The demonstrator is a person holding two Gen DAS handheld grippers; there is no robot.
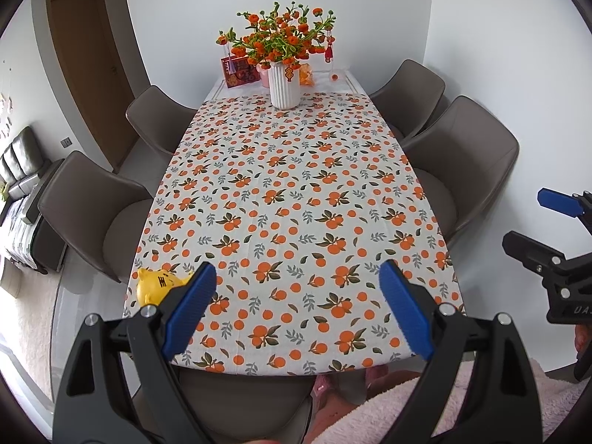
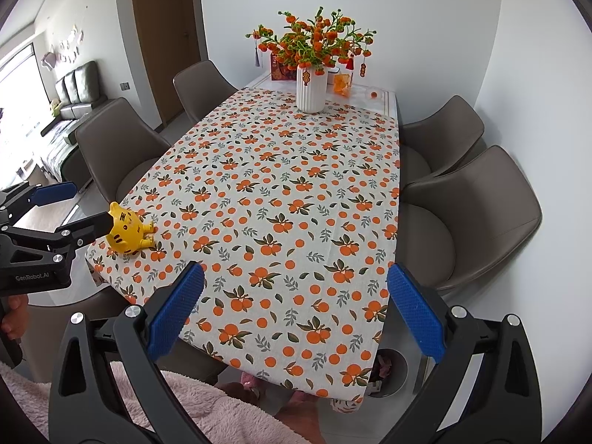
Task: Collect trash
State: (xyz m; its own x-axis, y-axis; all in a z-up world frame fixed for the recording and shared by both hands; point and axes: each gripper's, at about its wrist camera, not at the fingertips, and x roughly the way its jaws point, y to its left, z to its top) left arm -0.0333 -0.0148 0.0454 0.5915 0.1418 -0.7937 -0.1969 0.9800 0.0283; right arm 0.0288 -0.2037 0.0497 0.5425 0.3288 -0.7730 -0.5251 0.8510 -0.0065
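Here, left claw (image 1: 296, 277) and right claw (image 2: 294, 285) spread wide, holding nothing, poised above the near end of the worktop (image 2: 281, 192). No loose trash visible on the orange-print cloth; only a yellow tiger toy (image 2: 127, 233) at the near left corner, a white vase (image 2: 311, 88) at the far end. Beneath the near right corner, a bin (image 2: 388, 373) with scraps inside (contents unclear). Collection apparently finished, or nearly so.
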